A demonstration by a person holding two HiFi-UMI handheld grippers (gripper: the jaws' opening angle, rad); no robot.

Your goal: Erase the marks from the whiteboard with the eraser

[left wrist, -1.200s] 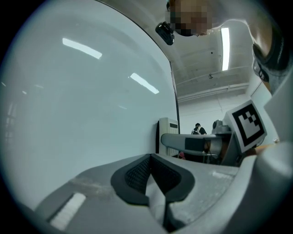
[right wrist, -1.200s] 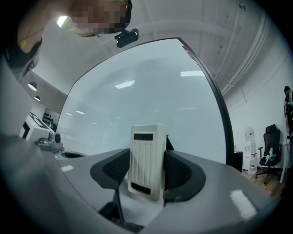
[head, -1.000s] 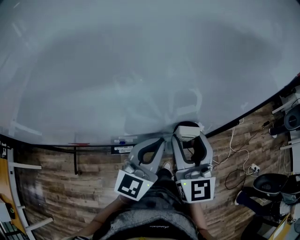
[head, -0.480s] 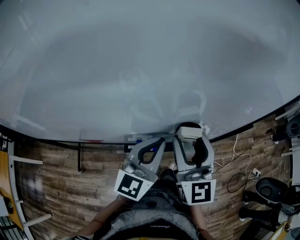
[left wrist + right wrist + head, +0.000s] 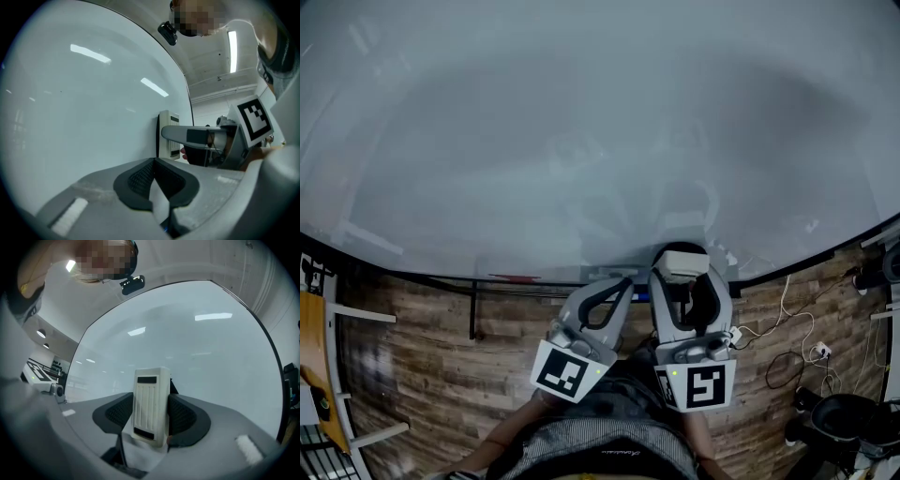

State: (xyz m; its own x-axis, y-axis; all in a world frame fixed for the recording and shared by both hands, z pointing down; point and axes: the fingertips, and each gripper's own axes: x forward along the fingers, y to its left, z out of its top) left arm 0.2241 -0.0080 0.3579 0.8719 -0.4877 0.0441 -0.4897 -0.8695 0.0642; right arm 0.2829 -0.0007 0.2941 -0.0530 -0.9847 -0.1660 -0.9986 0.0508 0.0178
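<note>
A big whiteboard point(image 5: 581, 122) fills the upper head view and both gripper views; I make out no marks on it, only reflections. My right gripper point(image 5: 679, 270) is shut on a white eraser point(image 5: 151, 404), held upright between the black pads against or close to the board's lower edge. The eraser point(image 5: 168, 133) also shows from the side in the left gripper view, its dark felt facing the whiteboard point(image 5: 79, 117). My left gripper point(image 5: 622, 283) is shut with nothing in it, just left of the right one.
A tray rail with markers point(image 5: 525, 278) runs along the board's bottom edge. Below it lies a wooden floor point(image 5: 422, 375). Cables point(image 5: 787, 356) and chair bases point(image 5: 844, 422) sit at the right; a shelf frame point(image 5: 328, 375) stands at the left.
The view has tilted up a little, so the board's lower edge sits lower in the picture. Both grippers keep their poses, the eraser still gripped.
</note>
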